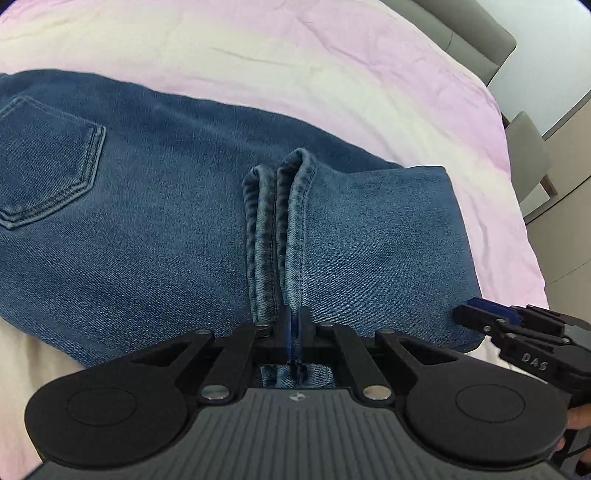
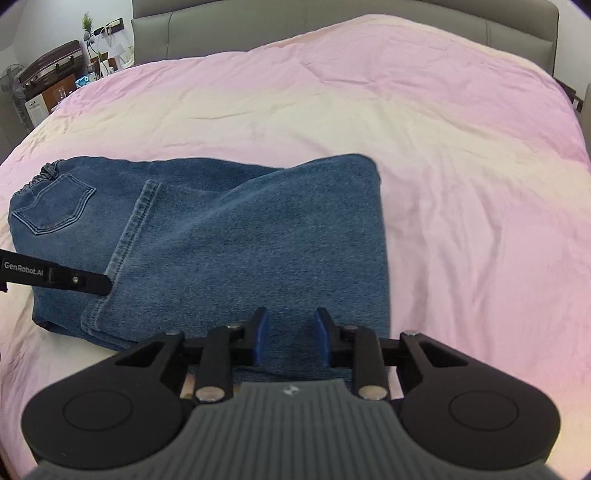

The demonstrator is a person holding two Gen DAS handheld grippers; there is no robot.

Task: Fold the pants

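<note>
Blue denim pants lie on the bed, the legs folded back over the seat, a back pocket showing at the left. My left gripper is shut on the leg hems at the near edge. It also shows in the right wrist view at the hem seam. My right gripper is open, its blue pads either side of the pants' near edge by the fold; it also appears in the left wrist view.
A pink and cream bedsheet covers the bed. A grey headboard stands behind it. A cluttered shelf with a suitcase is at the far left. Grey furniture stands beside the bed.
</note>
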